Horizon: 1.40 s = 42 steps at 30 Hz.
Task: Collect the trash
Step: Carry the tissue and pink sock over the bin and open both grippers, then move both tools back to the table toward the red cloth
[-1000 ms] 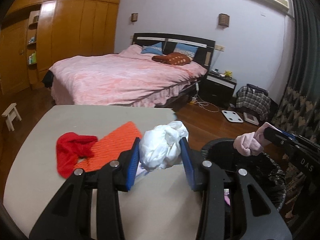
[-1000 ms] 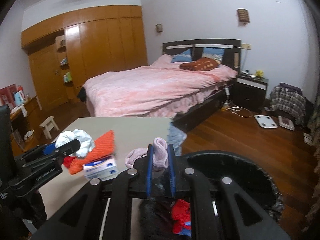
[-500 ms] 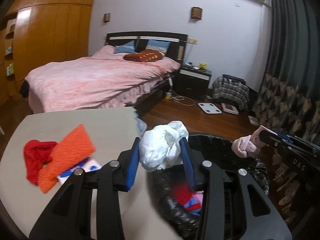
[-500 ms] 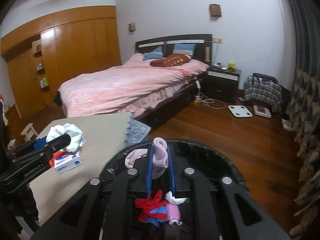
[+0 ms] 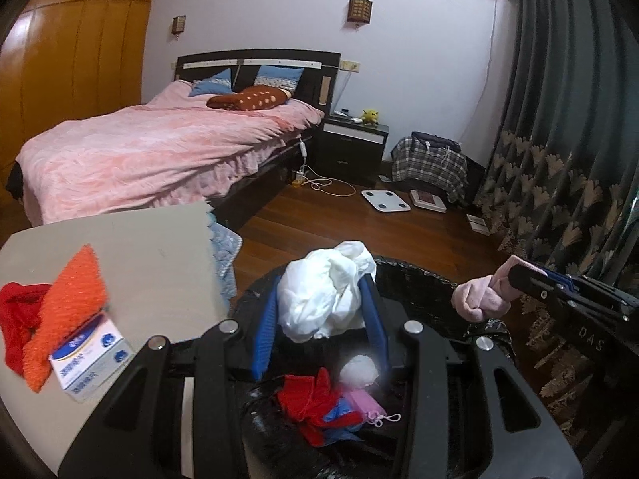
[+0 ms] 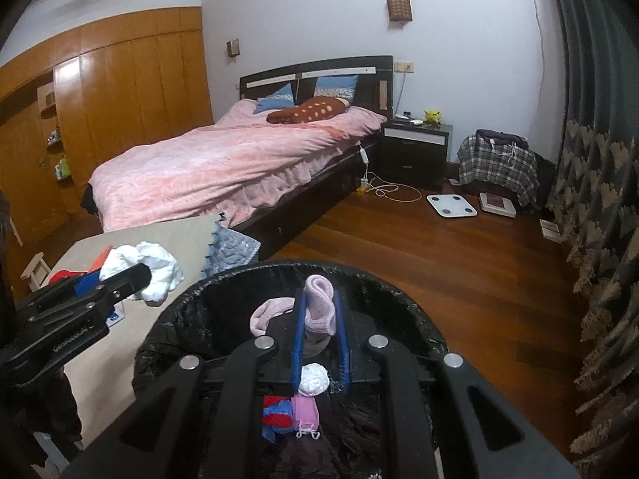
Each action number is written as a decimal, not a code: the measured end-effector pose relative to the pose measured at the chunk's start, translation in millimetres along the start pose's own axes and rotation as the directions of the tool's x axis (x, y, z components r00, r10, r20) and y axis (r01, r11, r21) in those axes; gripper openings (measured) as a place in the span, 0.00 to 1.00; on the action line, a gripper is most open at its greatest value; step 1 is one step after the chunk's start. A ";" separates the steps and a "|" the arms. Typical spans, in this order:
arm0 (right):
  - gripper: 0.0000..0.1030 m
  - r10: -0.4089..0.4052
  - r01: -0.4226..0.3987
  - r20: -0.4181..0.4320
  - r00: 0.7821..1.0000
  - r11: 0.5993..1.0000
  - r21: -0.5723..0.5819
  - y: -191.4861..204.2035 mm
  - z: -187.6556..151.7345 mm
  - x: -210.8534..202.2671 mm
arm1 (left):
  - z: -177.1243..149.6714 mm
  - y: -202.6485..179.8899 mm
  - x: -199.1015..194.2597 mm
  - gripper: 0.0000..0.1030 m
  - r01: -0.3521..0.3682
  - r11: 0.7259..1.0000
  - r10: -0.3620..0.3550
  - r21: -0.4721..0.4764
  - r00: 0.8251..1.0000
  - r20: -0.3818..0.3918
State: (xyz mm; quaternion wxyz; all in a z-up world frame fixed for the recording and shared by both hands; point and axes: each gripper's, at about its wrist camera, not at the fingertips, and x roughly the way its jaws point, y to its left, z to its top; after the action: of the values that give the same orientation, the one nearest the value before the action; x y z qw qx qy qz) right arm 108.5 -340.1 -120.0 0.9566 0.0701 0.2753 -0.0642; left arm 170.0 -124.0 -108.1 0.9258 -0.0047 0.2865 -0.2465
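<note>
One grey table [image 5: 131, 251] (cluttered), wood floor [image 6: 459, 263], pink bed [image 5: 151, 151]

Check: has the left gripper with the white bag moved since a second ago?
Yes. The left gripper, shut on the white crumpled bag, has swung from over the table to over the black-lined trash bin.

Glossy crinkled black plastic bin liner [image 6: 223, 311], soft pink knit cloth [image 6: 319, 307], polished wood floor [image 6: 459, 263].
</note>
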 end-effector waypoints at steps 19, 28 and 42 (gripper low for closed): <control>0.88 -0.083 0.083 -0.002 0.997 0.996 0.029 -13.6 -8.6 8.2 | -4.1 25.6 1.0 0.86 0.006 1.000 -0.006 -0.013 1.000 -0.012; 0.94 -0.055 0.054 0.035 0.998 0.998 0.032 11.1 -3.1 3.2 | -1.4 71.9 -41.3 0.91 -0.144 0.989 0.146 -0.045 0.989 0.032; 0.94 0.106 -0.105 0.023 0.994 0.993 -0.057 110.4 -0.5 22.2 | -20.8 149.6 -101.1 0.91 -0.345 0.931 0.351 -0.121 0.936 0.037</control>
State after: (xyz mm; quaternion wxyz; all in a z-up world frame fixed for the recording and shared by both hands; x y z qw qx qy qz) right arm 144.7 -233.4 -121.5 0.9637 0.0571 0.2606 -0.0068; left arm 154.6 56.6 -94.5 0.9610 -0.0130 0.2694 -0.0620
